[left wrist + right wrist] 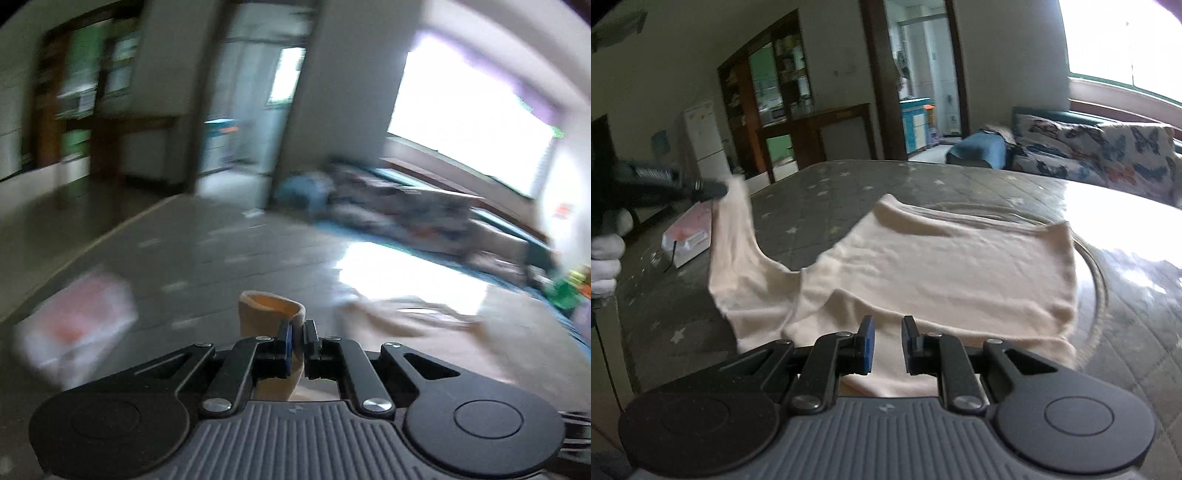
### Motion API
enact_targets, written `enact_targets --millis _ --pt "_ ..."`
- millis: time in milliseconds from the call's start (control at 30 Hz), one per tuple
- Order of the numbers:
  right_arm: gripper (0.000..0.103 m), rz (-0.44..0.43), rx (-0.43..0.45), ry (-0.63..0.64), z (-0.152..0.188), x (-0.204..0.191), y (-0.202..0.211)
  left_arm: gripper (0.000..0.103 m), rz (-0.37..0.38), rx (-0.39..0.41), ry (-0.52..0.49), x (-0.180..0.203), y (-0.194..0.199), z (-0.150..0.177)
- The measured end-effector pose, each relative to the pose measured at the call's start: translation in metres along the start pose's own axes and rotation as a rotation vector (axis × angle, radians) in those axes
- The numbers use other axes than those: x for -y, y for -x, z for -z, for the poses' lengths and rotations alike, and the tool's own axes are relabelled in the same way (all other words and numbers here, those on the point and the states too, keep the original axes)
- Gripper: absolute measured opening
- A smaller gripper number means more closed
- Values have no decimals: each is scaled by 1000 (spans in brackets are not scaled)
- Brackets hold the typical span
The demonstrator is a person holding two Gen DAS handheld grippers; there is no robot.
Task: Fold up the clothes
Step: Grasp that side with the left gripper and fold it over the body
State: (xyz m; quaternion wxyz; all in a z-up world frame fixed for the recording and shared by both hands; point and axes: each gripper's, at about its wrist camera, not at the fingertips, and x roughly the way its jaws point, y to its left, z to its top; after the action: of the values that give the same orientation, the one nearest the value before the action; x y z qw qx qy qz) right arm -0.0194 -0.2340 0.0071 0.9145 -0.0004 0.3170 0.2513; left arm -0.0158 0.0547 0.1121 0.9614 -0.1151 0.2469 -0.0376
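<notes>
Left tongs [298, 334] pinch a strap of the cream top [945, 266] and hold it raised off the surface [997, 184]; right tongs [887, 334] (slightly parted) hover over the near hem, gripping nothing, beside a white-gloved hand [605, 266].

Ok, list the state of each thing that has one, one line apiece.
left gripper: shut on a strap of the cream garment.
right gripper: jaws slightly apart over the garment's near edge, no grip visible.
cream garment: mostly flat on the table, one strap lifted.
white box: lying on the table.
</notes>
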Motion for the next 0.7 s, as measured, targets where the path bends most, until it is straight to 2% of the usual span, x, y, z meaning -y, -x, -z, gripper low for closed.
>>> enact_targets --millis 200,267,333,433,600,700 --pt "15 41 7 -45 9 16 9 7 329 -21 -120 88 -3 3" --pt "15 54 2 -68 13 23 11 17 420 -49 -169 111 -10 12" --pt "15 66 -7 -89 18 29 14 24 429 -75 -214 121 -14 20" --pt "15 74 -20 -103 25 36 18 24 412 -98 -226 111 -17 23" --pt "17 65 -41 -131 32 44 29 24 265 -84 -276 59 -15 22" --pt "22 55 -50 -146 34 48 36 24 201 -137 -298 30 -15 32"
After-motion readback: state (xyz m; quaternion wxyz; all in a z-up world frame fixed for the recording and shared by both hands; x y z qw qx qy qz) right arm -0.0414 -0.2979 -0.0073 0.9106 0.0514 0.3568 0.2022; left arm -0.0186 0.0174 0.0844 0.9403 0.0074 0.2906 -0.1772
